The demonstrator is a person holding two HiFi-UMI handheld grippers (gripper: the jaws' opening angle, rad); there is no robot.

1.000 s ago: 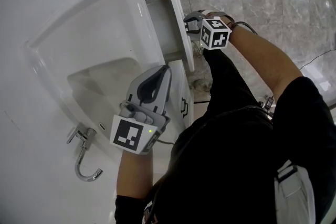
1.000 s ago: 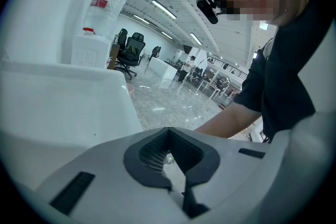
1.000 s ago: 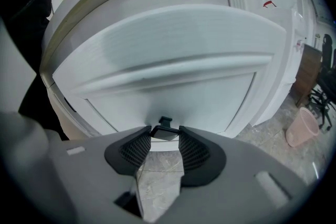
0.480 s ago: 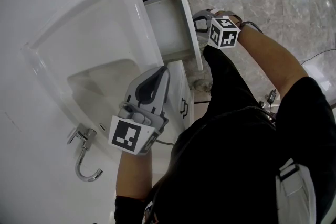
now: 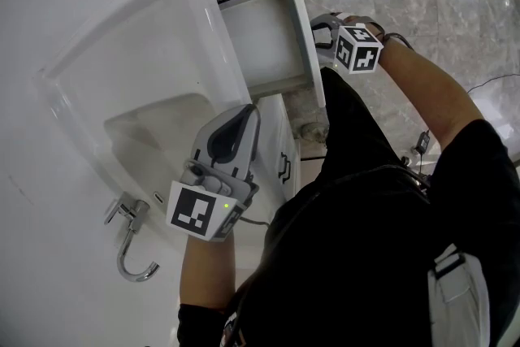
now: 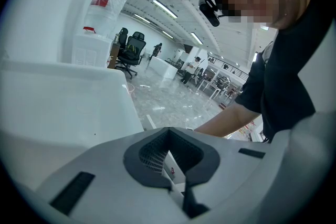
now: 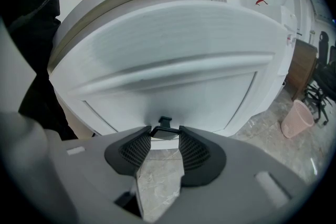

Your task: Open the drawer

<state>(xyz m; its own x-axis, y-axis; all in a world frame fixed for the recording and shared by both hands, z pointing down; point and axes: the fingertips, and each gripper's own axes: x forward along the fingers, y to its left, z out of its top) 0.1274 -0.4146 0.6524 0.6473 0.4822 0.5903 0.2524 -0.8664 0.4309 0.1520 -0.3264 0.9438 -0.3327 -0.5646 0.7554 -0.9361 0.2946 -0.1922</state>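
Mid-pull here, I'd say: the white vanity drawer [image 5: 264, 45] in the upper middle of the head view is sitting partly out from under the white ceramic washbasin [image 5: 106, 69]. The right gripper [image 7: 164, 132] is clamping its jaws on the small dark drawer handle [image 7: 165, 122]. The left gripper [image 5: 244, 122], lower centre, is hanging over the basin's edge, jaws together on nothing. Next it's probably calling for a straight, level pull outward without letting that handle slip.

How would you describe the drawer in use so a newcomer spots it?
Find the white washbasin with the chrome tap. The drawer juts out beneath its rim. Unlike the neighbouring closed front, it stands open, its dark handle clamped between the fingers of the right gripper.
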